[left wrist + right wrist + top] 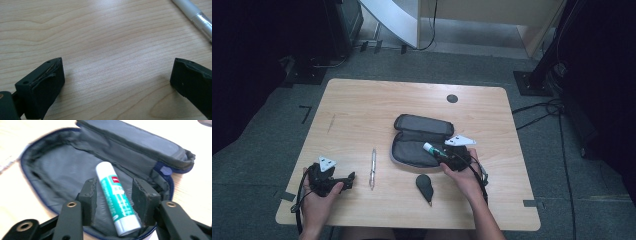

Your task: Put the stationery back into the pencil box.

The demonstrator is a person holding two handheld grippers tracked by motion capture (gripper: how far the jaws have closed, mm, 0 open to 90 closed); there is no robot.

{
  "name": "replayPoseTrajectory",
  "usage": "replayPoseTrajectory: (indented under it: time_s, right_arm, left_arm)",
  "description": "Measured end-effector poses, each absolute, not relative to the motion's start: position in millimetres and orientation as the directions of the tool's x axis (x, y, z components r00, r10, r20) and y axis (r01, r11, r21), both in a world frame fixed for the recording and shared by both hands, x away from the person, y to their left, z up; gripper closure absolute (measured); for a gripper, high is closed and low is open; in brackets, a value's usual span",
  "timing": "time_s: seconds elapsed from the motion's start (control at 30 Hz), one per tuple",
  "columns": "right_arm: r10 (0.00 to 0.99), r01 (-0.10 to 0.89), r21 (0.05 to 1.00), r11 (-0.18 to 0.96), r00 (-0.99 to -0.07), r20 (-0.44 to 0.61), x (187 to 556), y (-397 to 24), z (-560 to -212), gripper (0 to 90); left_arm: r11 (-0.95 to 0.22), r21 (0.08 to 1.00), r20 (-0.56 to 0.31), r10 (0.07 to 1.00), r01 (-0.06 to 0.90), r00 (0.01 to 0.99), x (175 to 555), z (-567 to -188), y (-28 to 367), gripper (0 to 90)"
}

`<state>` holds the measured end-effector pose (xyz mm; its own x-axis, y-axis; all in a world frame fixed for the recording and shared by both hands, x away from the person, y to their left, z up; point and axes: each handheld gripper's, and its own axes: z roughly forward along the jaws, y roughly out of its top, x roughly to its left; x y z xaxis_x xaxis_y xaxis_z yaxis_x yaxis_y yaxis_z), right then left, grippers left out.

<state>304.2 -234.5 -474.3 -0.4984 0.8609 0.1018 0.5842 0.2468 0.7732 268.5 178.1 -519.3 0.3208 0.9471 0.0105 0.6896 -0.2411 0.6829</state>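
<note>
One item, a glue stick (117, 203), is seen lying inside the opened pencil case (57, 167), on its grey lining, with the right hand-held gripper (115, 200) set around it. In the right gripper view the pads stand a little off the tube on both sides, so the jaws are parted and the stick appears to have been let go rather than pinched. In the high view the case (419, 131) is laid open near the middle of the table (362, 105), with the glue stick (432, 149) at its near right edge. The placing of this item is judged to be all but done; only the withdrawal of the right hand-held gripper is left. Two things are found outside the case: a pen (373, 167) just to its left and a dark, pointed object (425, 186) in front of it. These would presumably be packed next, and the case zipped. The left hand-held gripper (117, 82) is held spread wide over bare wood, with nothing between its jaws, the pen (197, 18) lying near it.
</note>
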Motion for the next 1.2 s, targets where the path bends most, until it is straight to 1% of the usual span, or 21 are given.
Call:
replayPoseTrajectory:
  time_s: [0.3,0.43,0.5,0.57,0.63,0.73,0.8,0.87,0.9,1.0,1.2]
  right_arm:
    - [0.879,0.578,0.789,0.209,-0.464,0.107,269,-231,-465,28.5]
    - [0.884,0.580,0.790,0.199,-0.454,0.110,254,-230,-463,19.0]
    - [0.885,0.584,0.791,0.181,-0.448,0.128,247,-230,-461,13.9]
    - [0.886,0.586,0.792,0.170,-0.443,0.139,242,-230,-460,11.1]
    - [0.880,0.593,0.786,0.175,-0.452,0.146,237,-230,-461,3.6]
    - [0.873,0.603,0.781,0.166,-0.458,0.168,231,-229,-463,0.0]
    - [0.874,0.614,0.771,0.166,-0.454,0.174,228,-228,-466,0.0]
    - [0.893,0.620,0.766,0.170,-0.426,0.147,226,-225,-469,0.0]
    - [0.894,0.627,0.760,0.170,-0.423,0.150,225,-224,-471,0.0]
    - [0.884,0.622,0.762,0.182,-0.443,0.150,220,-220,-475,0.0]
    - [0.880,0.626,0.755,0.193,-0.451,0.148,214,-213,-486,0.0]
  left_arm:
    - [-0.241,0.683,0.011,0.947,0.690,0.321,268,-519,178,0.0]
    - [-0.241,0.683,0.011,0.947,0.689,0.320,268,-519,178,0.0]
    - [-0.241,0.683,0.011,0.947,0.689,0.321,268,-519,178,0.0]
    - [-0.241,0.683,0.011,0.947,0.689,0.321,268,-519,178,0.0]
    - [-0.241,0.683,0.011,0.947,0.689,0.320,268,-519,178,0.0]
    - [-0.241,0.683,0.011,0.947,0.689,0.321,268,-519,178,0.0]
    - [-0.241,0.683,0.011,0.947,0.689,0.321,268,-519,178,0.0]
    - [-0.241,0.683,0.011,0.947,0.690,0.321,268,-519,178,0.0]
    - [-0.241,0.683,0.011,0.947,0.689,0.321,268,-519,178,0.0]
    - [-0.241,0.683,0.011,0.947,0.690,0.321,268,-519,178,0.0]
    - [-0.241,0.683,0.011,0.947,0.690,0.321,268,-519,178,0.0]
